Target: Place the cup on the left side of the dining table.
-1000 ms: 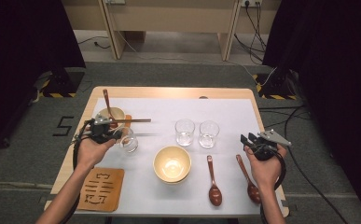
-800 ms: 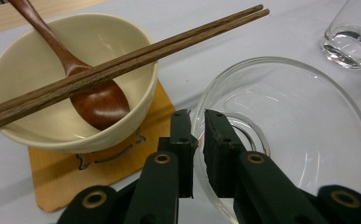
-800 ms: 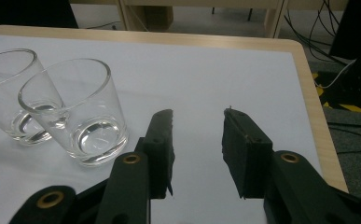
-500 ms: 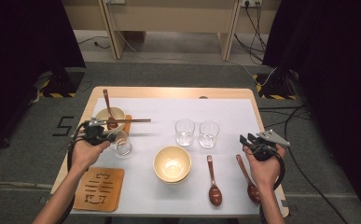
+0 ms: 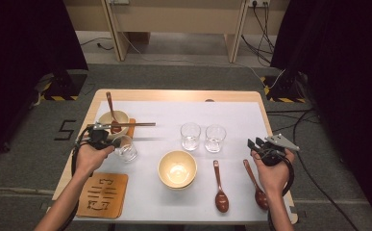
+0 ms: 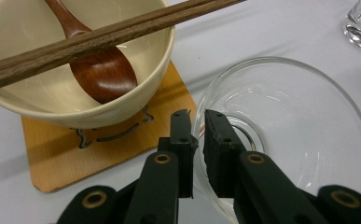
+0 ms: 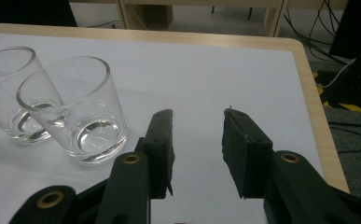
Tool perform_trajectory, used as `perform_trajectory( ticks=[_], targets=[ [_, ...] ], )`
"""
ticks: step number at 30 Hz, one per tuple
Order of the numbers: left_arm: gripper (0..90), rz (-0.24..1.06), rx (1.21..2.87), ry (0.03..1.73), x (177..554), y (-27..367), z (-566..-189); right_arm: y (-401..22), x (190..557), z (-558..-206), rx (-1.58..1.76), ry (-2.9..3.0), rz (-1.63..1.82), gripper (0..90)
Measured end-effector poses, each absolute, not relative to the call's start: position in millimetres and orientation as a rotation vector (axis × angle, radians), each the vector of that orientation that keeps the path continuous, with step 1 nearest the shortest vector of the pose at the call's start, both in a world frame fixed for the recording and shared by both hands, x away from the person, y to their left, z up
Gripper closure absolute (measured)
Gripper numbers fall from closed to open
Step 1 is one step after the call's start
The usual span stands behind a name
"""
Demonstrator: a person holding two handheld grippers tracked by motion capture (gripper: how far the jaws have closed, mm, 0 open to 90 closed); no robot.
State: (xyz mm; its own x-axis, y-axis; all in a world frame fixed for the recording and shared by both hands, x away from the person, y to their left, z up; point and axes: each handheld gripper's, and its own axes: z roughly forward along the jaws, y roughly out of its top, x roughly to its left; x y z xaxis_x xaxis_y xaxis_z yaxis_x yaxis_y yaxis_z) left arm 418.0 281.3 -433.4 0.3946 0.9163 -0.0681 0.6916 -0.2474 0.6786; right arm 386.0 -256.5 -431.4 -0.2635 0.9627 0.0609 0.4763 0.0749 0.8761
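My left gripper is shut on the rim of a clear glass, one jaw inside the wall and one outside. The glass sits at the table's left, just right of a cream bowl. That bowl holds a brown spoon, has chopsticks laid across it, and stands on a wooden coaster. My right gripper is open near the right edge, with nothing between its jaws.
Two more empty glasses stand mid-table, also close on the left in the right gripper view. A second cream bowl sits front centre, with two brown spoons to its right. A spare coaster lies front left.
My left gripper has carried the glass a little to the left and nearer the person. The right gripper has stayed put.
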Motion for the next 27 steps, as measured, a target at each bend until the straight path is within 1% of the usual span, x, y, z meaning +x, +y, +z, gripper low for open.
perform_trajectory(
  ticks=[14,27],
  targets=[
    [80.7,0.437,2.011,1.398,423.6,281.0,-434.4,-255.4,385.8,-431.5,1.426,1.801,1.125,63.7],
    [79.3,0.453,2.008,1.387,429.3,275.3,-433.9,-255.5,385.6,-431.4,1.424,1.802,1.124,63.5]
  ],
)
